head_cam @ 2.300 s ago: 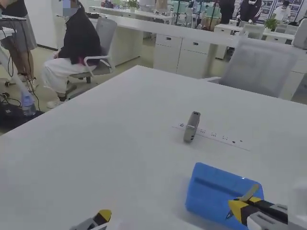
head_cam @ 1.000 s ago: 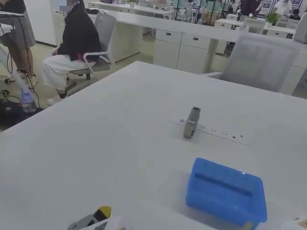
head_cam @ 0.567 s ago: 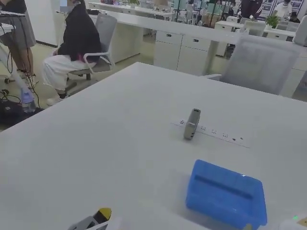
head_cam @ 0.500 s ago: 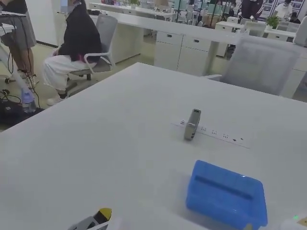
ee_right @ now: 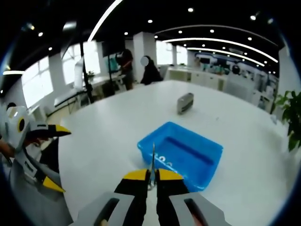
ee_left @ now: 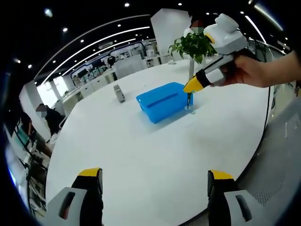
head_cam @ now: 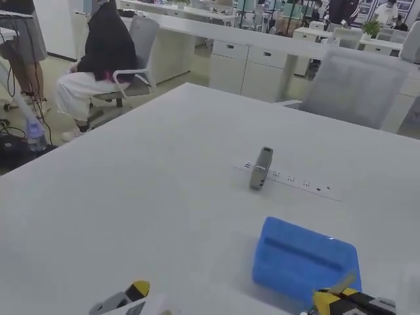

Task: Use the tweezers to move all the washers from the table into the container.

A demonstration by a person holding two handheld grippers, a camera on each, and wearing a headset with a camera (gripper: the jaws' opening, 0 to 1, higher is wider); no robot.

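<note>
Tweezers (ee_right: 153, 157) over the blue container (ee_right: 197, 155)
Right tongs (ee_right: 151, 176) pinch them above the container's near rim, at 5 o'clock on the table (head_cam: 164, 190); left tongs (ee_left: 155, 173) are spread wide at 7 o'clock.

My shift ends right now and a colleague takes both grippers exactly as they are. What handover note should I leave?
Left gripper: open, empty, low over the table.
Right gripper: shut on the tweezers, tips aimed at the near edge of the blue container.
Done: a few small pale rings, likely washers, seem to lie inside the container by its near wall.
Left: whether any washers remain on the table is too small to tell. Scan around the container before stopping.
</note>
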